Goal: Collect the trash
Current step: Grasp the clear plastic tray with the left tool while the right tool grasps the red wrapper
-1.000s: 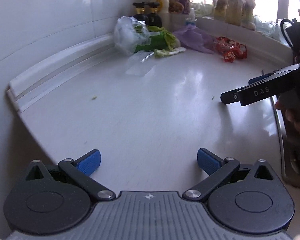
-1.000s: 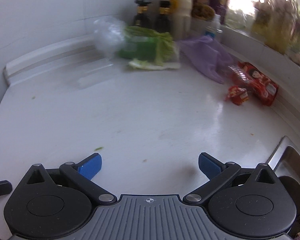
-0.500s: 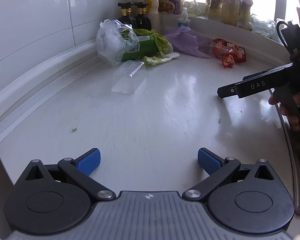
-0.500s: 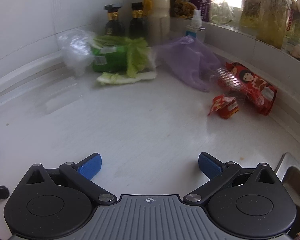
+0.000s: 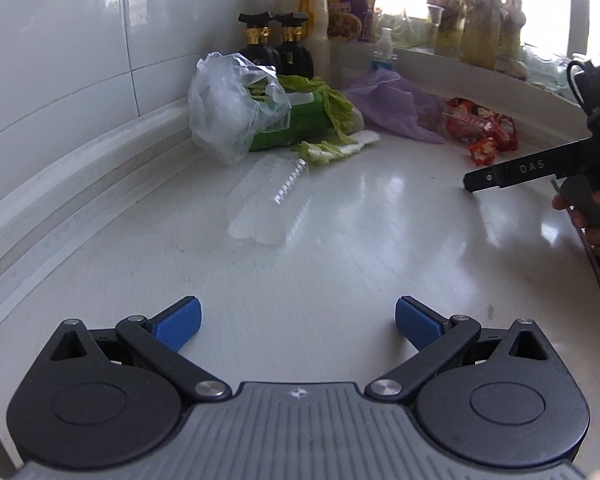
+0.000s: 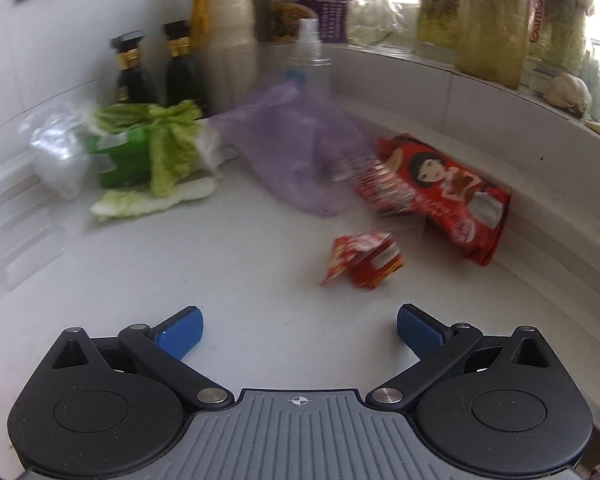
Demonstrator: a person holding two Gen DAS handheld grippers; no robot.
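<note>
On the white counter (image 5: 340, 248), a flattened clear plastic bottle (image 5: 270, 204) lay toward the back wall, its long axis running from the near edge up toward the back corner. A small crumpled red wrapper (image 6: 364, 260) sat near the counter's right edge, beside a larger red snack packet (image 6: 440, 192). The left gripper (image 5: 298, 322) and the right gripper (image 6: 300, 326) had their jaws spread wide, holding nothing. "DAS" showed on the right gripper's finger.

White counter (image 5: 340, 248) w/ clear tray (image 5: 270, 204), cabbage (image 5: 300, 120), purple bag (image 6: 296, 152), red wrappers (image 6: 440, 188).
</note>
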